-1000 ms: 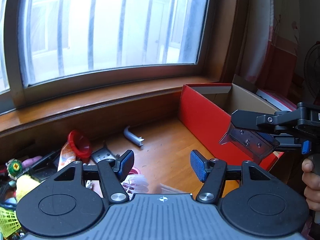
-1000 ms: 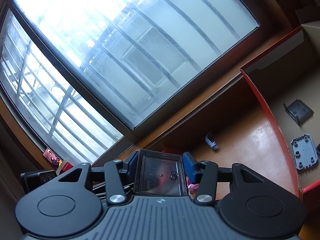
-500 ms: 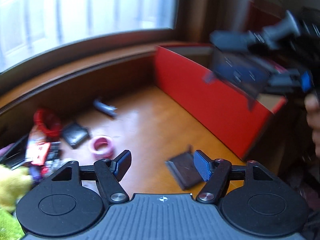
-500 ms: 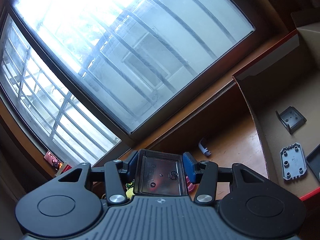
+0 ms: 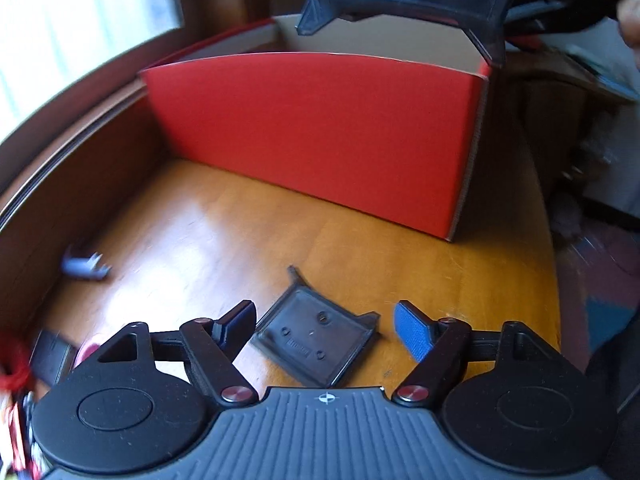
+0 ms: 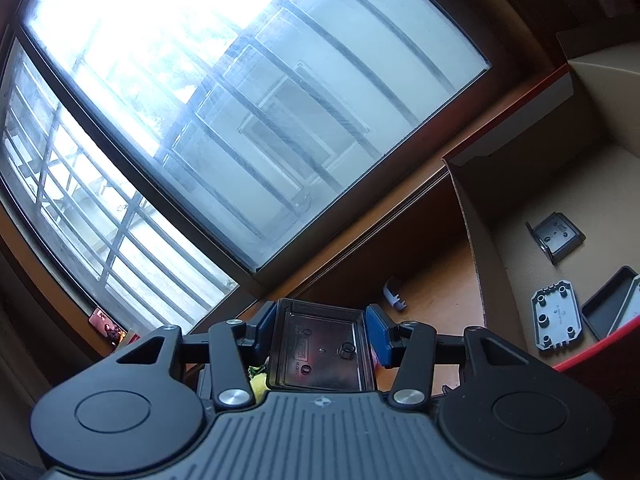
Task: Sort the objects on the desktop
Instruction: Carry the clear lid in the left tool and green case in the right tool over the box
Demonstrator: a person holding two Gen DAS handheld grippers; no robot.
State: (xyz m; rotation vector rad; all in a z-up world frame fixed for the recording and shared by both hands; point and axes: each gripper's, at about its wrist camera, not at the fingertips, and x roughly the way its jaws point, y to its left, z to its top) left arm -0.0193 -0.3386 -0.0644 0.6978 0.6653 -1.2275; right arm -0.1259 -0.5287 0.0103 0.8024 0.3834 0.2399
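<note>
Over the orange-brown wooden desk [image 5: 248, 232], glossy and catching window glare at centre left of the left wrist view, the left tool [image 5: 325, 326] hangs with its fingers spread wide and nothing between them. At far left a small grey curved plastic piece [image 5: 84, 268] lies blurred near the dark wooden sill, and at the lower left edge sits a smear of red and dark clutter too blurred to name. Directly beyond the spread fingers, low in the middle of the frame, a dark translucent rectangular plastic tray [image 5: 316, 340] lies flat on the desk, apart from both pads. Behind it, filling the centre, stands the red cardboard box [image 5: 320, 136], open-topped with a plain brown inside. Along the top edge of the frame a second dark tray hangs above the box.

In the right wrist view, a big barred window [image 6: 208, 120] in a dark wooden frame fills the upper left. Low in the middle, the right tool [image 6: 320, 338] is closed on a dark clear plastic tray [image 6: 320, 352], blue pads pressed to its two sides. Just right of it the grey curved piece shows on the desk. At far right, the box floor carries a dark square bracket [image 6: 558, 238], a grey plate with four holes [image 6: 556, 316] and a black shallow tray [image 6: 612, 300].
</note>
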